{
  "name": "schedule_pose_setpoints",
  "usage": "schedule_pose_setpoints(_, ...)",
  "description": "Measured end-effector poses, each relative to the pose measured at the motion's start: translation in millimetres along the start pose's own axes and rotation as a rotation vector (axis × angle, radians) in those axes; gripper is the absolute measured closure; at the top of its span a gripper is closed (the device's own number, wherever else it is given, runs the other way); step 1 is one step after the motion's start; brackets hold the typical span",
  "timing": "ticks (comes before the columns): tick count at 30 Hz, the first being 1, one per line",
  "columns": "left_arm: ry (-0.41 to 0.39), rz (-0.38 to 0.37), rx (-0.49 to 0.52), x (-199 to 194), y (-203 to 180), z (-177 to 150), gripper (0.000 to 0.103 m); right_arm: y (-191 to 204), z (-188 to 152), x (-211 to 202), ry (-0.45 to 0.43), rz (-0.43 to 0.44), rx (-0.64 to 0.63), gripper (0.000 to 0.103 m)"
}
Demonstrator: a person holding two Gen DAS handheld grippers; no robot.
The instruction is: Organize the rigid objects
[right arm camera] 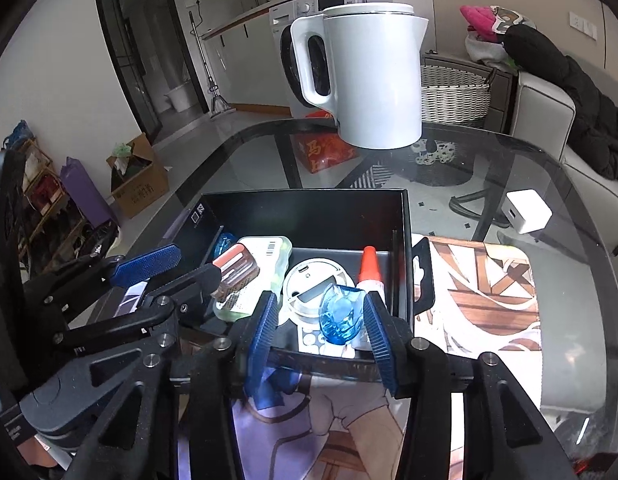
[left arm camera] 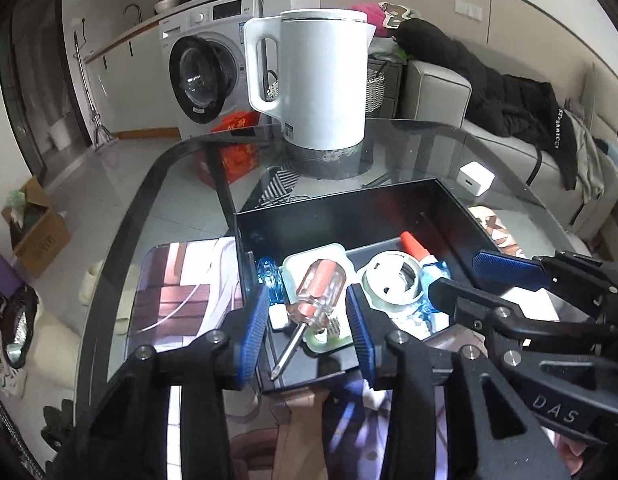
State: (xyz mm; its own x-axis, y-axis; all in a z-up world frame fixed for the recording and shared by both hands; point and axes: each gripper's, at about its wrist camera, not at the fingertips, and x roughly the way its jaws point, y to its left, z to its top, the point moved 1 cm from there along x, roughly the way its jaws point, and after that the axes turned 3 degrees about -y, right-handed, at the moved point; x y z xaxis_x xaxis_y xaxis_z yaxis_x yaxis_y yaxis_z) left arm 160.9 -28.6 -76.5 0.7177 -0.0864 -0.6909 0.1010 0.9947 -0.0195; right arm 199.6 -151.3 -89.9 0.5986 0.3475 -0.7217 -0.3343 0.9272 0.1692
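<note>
1. While both of my grippers hover over the black box (left arm camera: 341, 216) on the glass table (left arm camera: 181, 184), I can see the tiled floor through the tabletop.
2. My left gripper (left arm camera: 309, 320) stands spread, with the screwdriver (left arm camera: 309, 300) lying between its blue pads and neither pad pressing on it.
3. That screwdriver rests on a pale green case (left arm camera: 329, 338) inside the box, tip toward the near wall.
4. My right gripper (right arm camera: 321, 326) is spread too; a clear blue piece (right arm camera: 339, 320) sits between its pads, and I cannot tell whether they touch it.
5. A white round part (right arm camera: 309, 280) and a red-capped glue tube (right arm camera: 369, 268) lie in the box's right half.
6. At the table's far side stands a white kettle (left arm camera: 321, 80); a white charger (right arm camera: 529, 210) lies to the right.
7. A printed mat (right arm camera: 489, 300) covers the near tabletop.
8. Beyond are a washing machine (left arm camera: 205, 72), a wicker basket (right arm camera: 453, 96), a grey sofa (left arm camera: 437, 92) with dark clothes, and a cardboard box (right arm camera: 139, 184) on the floor at left.
</note>
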Motion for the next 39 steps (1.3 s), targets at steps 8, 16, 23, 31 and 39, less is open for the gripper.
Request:
schedule_pose_setpoints(8,-0.074,0.035,-0.03,-21.6,5.6,-1.4,0.051,0.3,1.7,-34.2,-0.123,-0.045,0.02,0.012)
schedule_pose_setpoints(16,-0.29,0.069,-0.025,-79.0,9.8,-3.0,0.025,20.6,-2.7,-90.6,-0.336,-0.026,-0.022,0.009)
schedule_pose_setpoints(23,-0.533,0.14,-0.005,-140.8,10.7,-21.6,0.003,34.1,-14.8,-139.0,-0.494,-0.005,-0.037,0.002)
schedule_pose_setpoints(31,-0.615,0.194,0.053,-170.8,8.6,-61.5,0.0,44.4,-51.7,-170.1,-0.517,-0.001,-0.044,0.001)
schedule_pose_setpoints(39,-0.54,0.151,0.015,-167.5,20.6,-67.7,0.0,37.0,-75.7,-183.4,-0.535,-0.026,0.053,0.001)
